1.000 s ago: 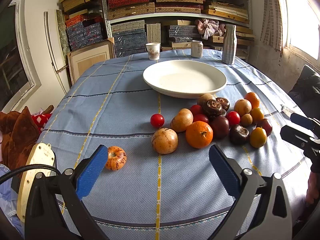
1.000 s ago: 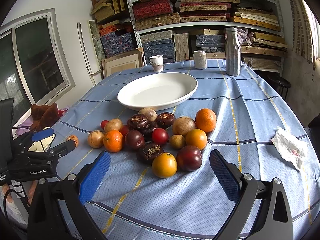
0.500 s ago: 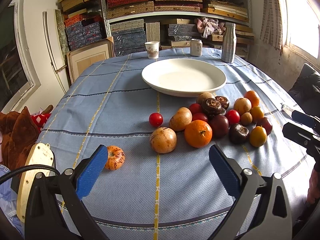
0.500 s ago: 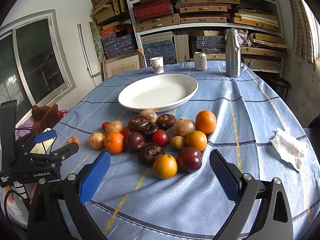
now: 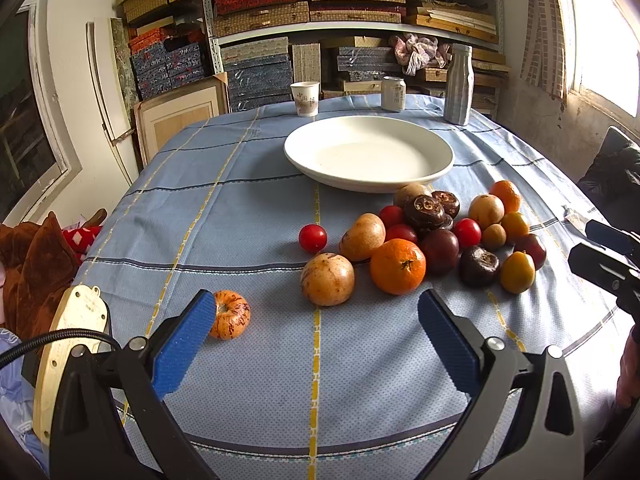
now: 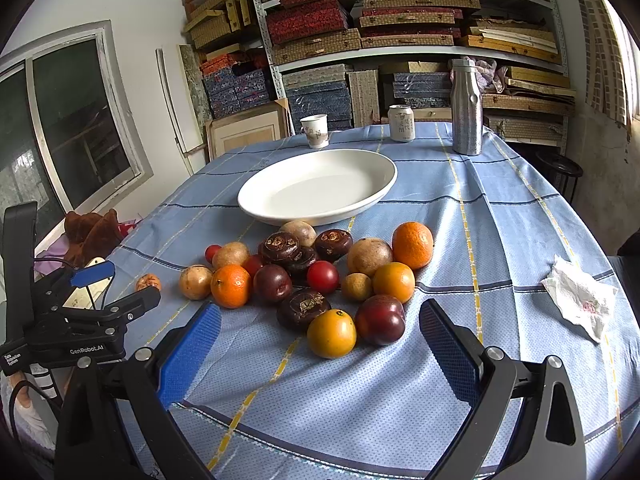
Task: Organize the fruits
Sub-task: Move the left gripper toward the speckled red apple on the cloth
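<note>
Several fruits lie in a loose pile on the blue cloth in front of a white plate point(image 5: 440, 152) point(image 6: 384, 184) that holds nothing. The pile includes an orange point(image 5: 397, 266) point(image 6: 231, 285), a tan round fruit point(image 5: 327, 279), dark plums and red tomatoes. A small striped orange fruit point(image 5: 230, 314) point(image 6: 148, 282) sits apart at the left, touching the left pad in the image. My left gripper point(image 5: 316, 336) is open above the near cloth. My right gripper point(image 6: 320, 344) is open, with a yellow fruit point(image 6: 331, 333) and a dark red plum point(image 6: 380, 319) just beyond its fingers.
A paper cup point(image 5: 305, 98), a can point(image 5: 393, 93) and a steel bottle point(image 5: 459, 84) stand at the table's far edge. A crumpled tissue point(image 6: 580, 304) lies at the right. Shelves of boxes fill the back wall. A brown cushion point(image 5: 36, 272) lies left of the table.
Both grippers have shifted only slightly; the left wrist view has edged a little nearer to the fruits. Nothing has been taken hold of.
</note>
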Demonstrator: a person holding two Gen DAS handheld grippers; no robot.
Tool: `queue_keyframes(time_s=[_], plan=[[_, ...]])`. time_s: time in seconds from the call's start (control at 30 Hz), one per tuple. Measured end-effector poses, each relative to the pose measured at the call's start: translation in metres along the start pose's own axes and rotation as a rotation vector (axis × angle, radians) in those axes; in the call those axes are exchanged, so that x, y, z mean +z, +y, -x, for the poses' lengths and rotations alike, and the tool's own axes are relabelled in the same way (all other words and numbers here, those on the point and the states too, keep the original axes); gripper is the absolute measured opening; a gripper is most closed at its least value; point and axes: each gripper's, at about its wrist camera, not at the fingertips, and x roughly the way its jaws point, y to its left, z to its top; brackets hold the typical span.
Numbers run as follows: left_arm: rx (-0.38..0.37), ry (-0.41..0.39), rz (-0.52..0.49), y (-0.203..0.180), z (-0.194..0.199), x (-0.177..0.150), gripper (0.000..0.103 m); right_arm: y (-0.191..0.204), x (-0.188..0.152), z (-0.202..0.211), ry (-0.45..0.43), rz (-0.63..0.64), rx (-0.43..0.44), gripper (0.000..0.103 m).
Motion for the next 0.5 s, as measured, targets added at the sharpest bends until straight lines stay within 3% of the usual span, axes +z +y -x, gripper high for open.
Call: queue_keyframes(time_s=[0.5], plan=[[-0.002, 0.006, -0.001, -0.0011, -0.0029, -0.002, 0.099, 0.0004, -0.0003, 0.0006, -0.001, -0.001, 0.0, 0.1]])
